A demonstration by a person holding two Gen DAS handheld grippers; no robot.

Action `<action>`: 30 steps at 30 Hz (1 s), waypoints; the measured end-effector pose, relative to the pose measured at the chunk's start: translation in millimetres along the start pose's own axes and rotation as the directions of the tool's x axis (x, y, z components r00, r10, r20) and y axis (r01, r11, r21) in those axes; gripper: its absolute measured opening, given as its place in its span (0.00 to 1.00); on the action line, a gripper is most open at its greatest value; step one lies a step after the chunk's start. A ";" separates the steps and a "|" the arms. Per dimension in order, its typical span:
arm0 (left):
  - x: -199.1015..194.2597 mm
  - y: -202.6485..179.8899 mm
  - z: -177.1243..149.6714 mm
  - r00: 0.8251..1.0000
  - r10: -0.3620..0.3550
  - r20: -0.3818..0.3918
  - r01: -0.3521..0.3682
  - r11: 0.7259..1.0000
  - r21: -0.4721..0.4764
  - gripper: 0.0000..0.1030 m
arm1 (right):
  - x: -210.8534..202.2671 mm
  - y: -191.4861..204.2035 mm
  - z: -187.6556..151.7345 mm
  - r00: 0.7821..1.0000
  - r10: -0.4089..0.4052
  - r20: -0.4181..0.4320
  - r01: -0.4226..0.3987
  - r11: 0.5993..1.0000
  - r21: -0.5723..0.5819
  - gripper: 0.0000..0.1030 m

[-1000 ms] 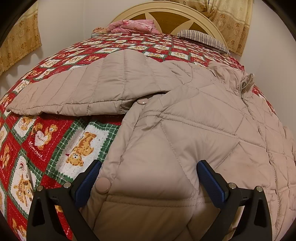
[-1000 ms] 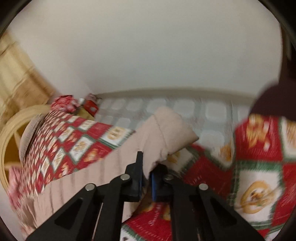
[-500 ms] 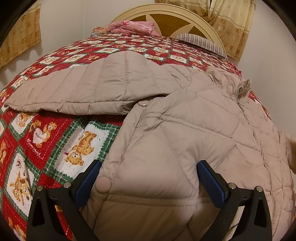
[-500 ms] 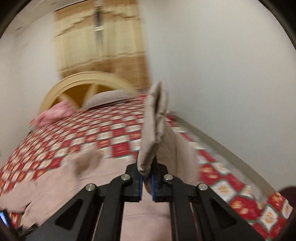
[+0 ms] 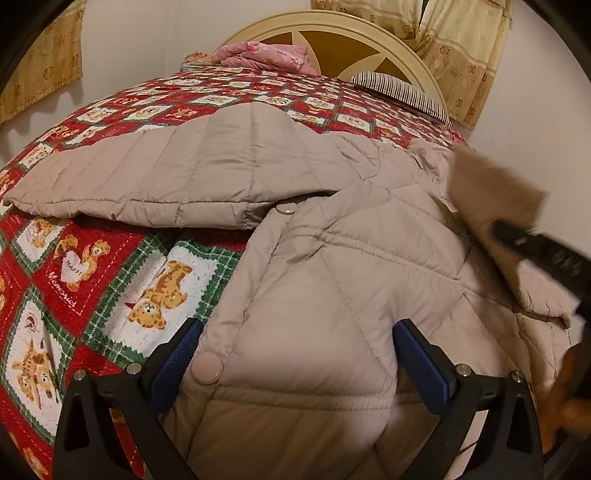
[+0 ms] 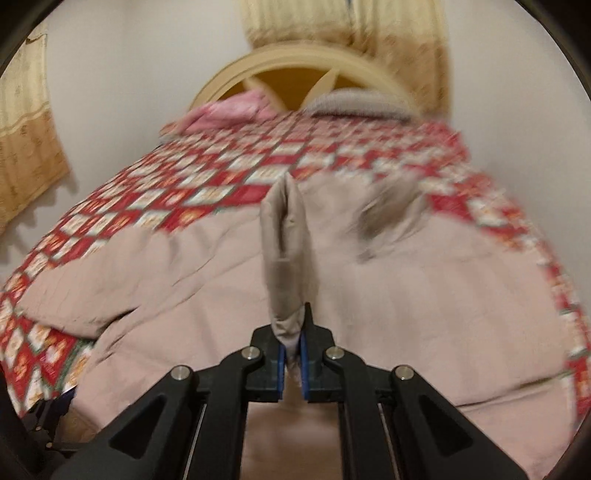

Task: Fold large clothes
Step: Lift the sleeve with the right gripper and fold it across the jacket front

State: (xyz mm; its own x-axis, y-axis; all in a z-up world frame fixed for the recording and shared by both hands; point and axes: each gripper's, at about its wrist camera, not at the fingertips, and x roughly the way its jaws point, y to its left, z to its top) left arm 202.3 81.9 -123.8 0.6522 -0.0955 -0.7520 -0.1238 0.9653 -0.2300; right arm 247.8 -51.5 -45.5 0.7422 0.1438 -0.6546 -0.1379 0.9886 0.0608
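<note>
A large beige quilted jacket lies spread on the bed, one sleeve stretched out to the left. My left gripper is open, its blue pads either side of the jacket's front near a snap button. My right gripper is shut on the other sleeve's cuff, which stands up from the jaws above the jacket body. In the left wrist view that gripper and cuff show blurred at the right.
The bed has a red, green and white bear-pattern quilt. A cream headboard, a pink bundle and a striped pillow are at the far end. Yellow curtains hang behind; walls flank the bed.
My right gripper has swung the held cuff from the bed's right side over the jacket body, now facing the headboard. It has entered the left wrist view. The left gripper has barely moved.
</note>
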 end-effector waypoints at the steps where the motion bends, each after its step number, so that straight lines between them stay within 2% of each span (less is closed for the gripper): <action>1: -0.1 0.0 -0.1 1.000 -0.001 0.000 0.001 1.000 -0.001 0.99 | 2.8 3.4 -6.4 0.999 0.039 -0.022 -0.039 0.999 -0.001 0.11; 4: 0.5 0.4 0.4 1.000 0.000 -0.001 0.000 1.000 0.001 0.99 | 15.3 14.7 -13.1 0.986 0.138 -0.092 -0.140 0.990 -0.014 0.25; 5: 0.7 0.4 0.5 1.000 0.001 -0.002 -0.001 1.000 0.003 0.99 | 18.0 18.8 -13.7 0.977 0.181 -0.114 -0.184 0.983 -0.017 0.47; 6: 0.9 0.5 0.7 1.000 0.001 -0.002 -0.001 1.000 0.003 0.99 | 18.9 21.3 -13.3 0.969 0.217 -0.119 -0.220 0.975 -0.012 0.74; 7: 0.9 0.3 0.6 1.000 0.001 -0.002 -0.001 1.000 0.003 0.99 | 17.0 22.4 -12.2 0.959 0.261 -0.112 -0.262 0.965 0.003 0.82; 8: 0.9 0.2 0.6 1.000 0.001 -0.002 -0.001 1.000 0.003 0.99 | 11.2 23.3 -10.6 0.952 0.294 -0.088 -0.294 0.956 0.018 0.83; 10: 0.9 0.2 0.6 1.000 0.002 -0.003 -0.002 1.000 0.004 0.99 | -4.9 22.1 -4.9 0.946 0.321 -0.054 -0.320 0.947 0.030 0.82; 11: 0.9 0.3 0.6 1.000 0.002 -0.003 -0.002 1.000 0.004 0.99 | -18.3 18.0 -0.5 0.944 0.328 -0.023 -0.327 0.944 0.035 0.77; 12: 1.4 0.1 1.0 1.000 0.003 -0.003 -0.003 1.000 0.005 0.99 | -28.9 14.6 1.9 0.944 0.330 0.010 -0.330 0.943 0.037 0.59; 14: 1.5 -0.3 0.9 1.000 0.003 -0.003 -0.003 1.000 0.004 0.99 | -53.9 -4.5 7.0 0.964 0.262 0.047 -0.264 0.964 0.039 0.39; 15: 1.5 -0.3 0.9 1.000 0.004 -0.003 -0.004 1.000 0.005 0.99 | -62.8 -16.6 8.6 0.973 0.224 0.054 -0.227 0.973 0.049 0.34; 18: 1.5 0.0 1.0 1.000 0.005 -0.004 -0.005 1.000 0.006 0.99 | -88.7 -79.8 7.3 0.993 0.030 0.111 -0.045 0.989 0.143 0.34; 20: 1.9 -0.1 1.0 1.000 0.007 -0.005 -0.007 1.000 0.007 0.99 | -99.7 -138.4 -0.1 0.986 -0.132 0.102 0.102 0.960 0.261 0.34; 21: 2.4 -0.1 1.4 1.000 0.011 -0.006 -0.011 1.000 0.010 0.99 | -100.5 -161.3 -4.3 0.982 -0.171 0.085 0.138 0.941 0.308 0.33; 24: 3.5 -1.2 1.7 1.000 0.018 -0.008 -0.018 1.000 0.015 0.99 | -83.1 -211.5 -27.9 0.978 -0.209 -0.027 0.203 0.899 0.389 0.27; 27: 3.7 -1.7 1.6 1.000 0.020 -0.008 -0.019 1.000 0.016 0.99 | -48.0 -229.9 -56.8 0.980 -0.149 -0.131 0.194 0.867 0.459 0.25; 28: 3.7 -1.9 1.7 1.000 0.020 -0.009 -0.020 1.000 0.016 0.99 | -36.9 -231.7 -65.8 0.980 -0.141 -0.138 0.190 0.862 0.469 0.25; 30: 4.4 -3.7 1.8 1.000 0.029 -0.012 -0.029 0.999 0.022 0.99 | -35.6 -226.4 -72.5 0.983 -0.163 -0.087 0.185 0.874 0.450 0.25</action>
State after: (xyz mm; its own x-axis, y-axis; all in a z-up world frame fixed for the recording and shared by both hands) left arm 207.0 78.3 -125.2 0.6392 -0.0707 -0.7658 -0.1260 0.9727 -0.1949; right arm 205.0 -283.7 -90.6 0.6947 -0.0241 -0.7189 0.3120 0.9106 0.2710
